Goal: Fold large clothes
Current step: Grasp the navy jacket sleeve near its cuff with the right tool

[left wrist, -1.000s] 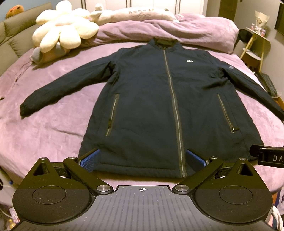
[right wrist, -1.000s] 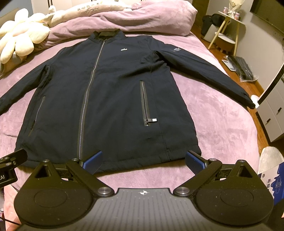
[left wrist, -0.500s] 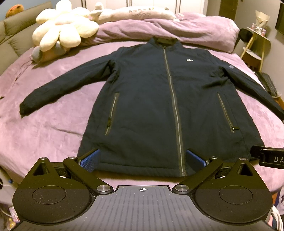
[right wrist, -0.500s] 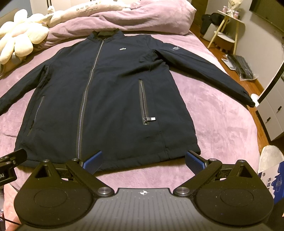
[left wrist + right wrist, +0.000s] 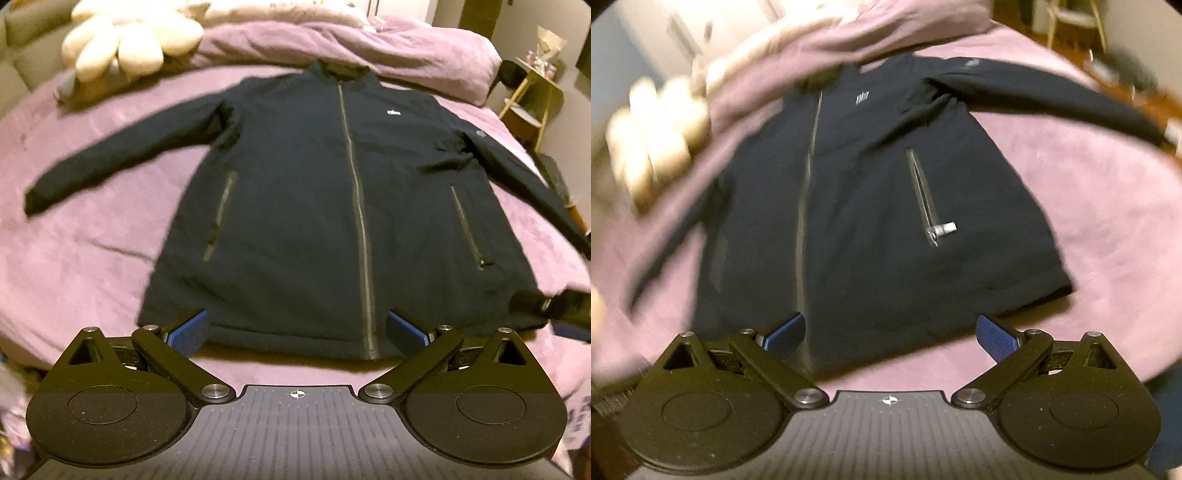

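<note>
So you're looking at a dark navy zip-up jacket point(image 5: 332, 206) lying face up and flat on a purple bedspread point(image 5: 92, 258), collar toward the far end, hem toward you, both sleeves stretching out to the sides. The front zipper point(image 5: 356, 221) is running closed all the way down, and the right-hand pocket zipper pull point(image 5: 943, 229) is sticking out sideways in your right wrist view.

Your left gripper point(image 5: 295, 328) is hanging just over the hem with its jaws spread wide and nothing between them; the blue pads point(image 5: 186, 334) are sitting above the hem, one near the left corner, the other just right of the zipper. Your right gripper point(image 5: 890, 330) is doing the same thing, jaws wide apart and empty, hovering over the hem on the right half of the jacket. That view is pretty blurry, so I can't tell whether either one is actually touching fabric.

Around the jacket: a bunched-up purple duvet point(image 5: 369, 48) is piling right behind the collar, and a cream flower-shaped plush pillow point(image 5: 125, 40) is sitting beyond the left sleeve point(image 5: 122, 155). Off the bed on the right, a small yellow-legged side table point(image 5: 532, 96) is standing with some small stuff on top that's too small to make out. Nothing is lying on top of the jacket itself.
</note>
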The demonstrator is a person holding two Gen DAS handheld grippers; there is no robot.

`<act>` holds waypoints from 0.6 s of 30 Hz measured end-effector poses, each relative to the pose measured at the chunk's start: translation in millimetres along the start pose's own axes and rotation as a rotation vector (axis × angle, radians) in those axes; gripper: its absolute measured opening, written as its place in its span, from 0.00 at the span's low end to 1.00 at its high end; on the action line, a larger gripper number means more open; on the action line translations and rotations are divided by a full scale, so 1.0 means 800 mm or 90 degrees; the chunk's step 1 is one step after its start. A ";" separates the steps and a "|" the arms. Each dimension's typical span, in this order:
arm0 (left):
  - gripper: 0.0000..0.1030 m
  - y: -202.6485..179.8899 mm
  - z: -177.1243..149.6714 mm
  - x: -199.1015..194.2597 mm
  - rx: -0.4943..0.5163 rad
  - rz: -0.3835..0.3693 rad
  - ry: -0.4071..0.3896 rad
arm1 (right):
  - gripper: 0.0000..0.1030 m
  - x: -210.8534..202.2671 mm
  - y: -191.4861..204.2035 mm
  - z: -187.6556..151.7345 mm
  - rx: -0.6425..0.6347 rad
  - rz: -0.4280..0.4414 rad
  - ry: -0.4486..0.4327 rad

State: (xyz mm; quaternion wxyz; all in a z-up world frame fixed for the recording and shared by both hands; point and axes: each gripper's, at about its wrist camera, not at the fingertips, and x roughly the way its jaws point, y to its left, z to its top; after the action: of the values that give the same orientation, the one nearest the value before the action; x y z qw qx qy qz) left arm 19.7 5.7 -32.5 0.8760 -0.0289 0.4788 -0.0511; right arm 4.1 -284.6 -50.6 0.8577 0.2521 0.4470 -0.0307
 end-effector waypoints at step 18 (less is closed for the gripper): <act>1.00 0.007 0.098 0.187 -0.106 0.061 0.017 | 0.53 0.105 -0.365 0.181 0.585 0.051 -0.304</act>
State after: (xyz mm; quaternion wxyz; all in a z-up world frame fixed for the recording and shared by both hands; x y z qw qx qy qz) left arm 165.8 -5.9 -115.9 0.8655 -0.0780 0.4939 0.0301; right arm 82.1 -591.2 -165.6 0.7372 0.6057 0.1689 -0.2473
